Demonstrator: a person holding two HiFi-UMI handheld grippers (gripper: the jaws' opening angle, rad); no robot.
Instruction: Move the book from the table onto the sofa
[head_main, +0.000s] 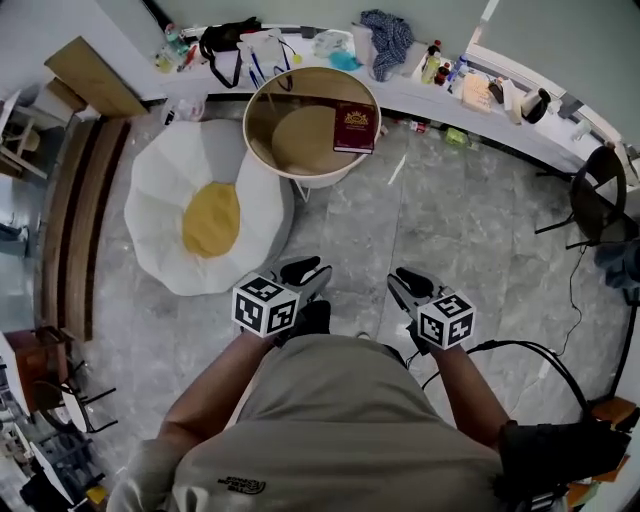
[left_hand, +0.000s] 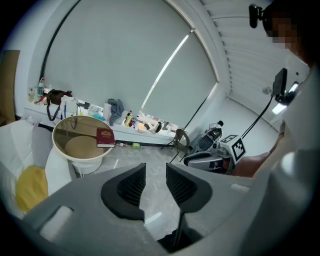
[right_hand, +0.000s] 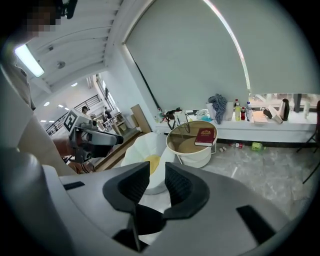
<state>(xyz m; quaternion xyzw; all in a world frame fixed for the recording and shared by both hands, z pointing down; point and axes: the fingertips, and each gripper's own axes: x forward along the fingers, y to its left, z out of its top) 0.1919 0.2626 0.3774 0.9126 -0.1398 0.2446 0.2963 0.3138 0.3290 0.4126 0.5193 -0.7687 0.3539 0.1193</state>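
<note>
A dark red book (head_main: 355, 127) lies flat at the right edge of a round glass-topped table (head_main: 262, 150). To the table's left sits the sofa (head_main: 170, 175), a white flower-shaped cushion seat with a yellow centre. Both grippers hover close to my body, well short of the table. My left gripper (head_main: 305, 272) and right gripper (head_main: 405, 283) are open with nothing between their jaws. In the left gripper view, the book (left_hand: 105, 137) is far ahead beyond the left gripper (left_hand: 156, 182). The right gripper view shows the book (right_hand: 205, 136) and sofa (right_hand: 145, 155) beyond the right gripper (right_hand: 157, 182).
A long white counter (head_main: 520, 115) crowded with bottles, cloth and bags runs along the far wall. A black chair (head_main: 600, 195) stands at the right, with a cable (head_main: 540, 350) on the grey floor. A wooden bench (head_main: 80, 220) lies at the left.
</note>
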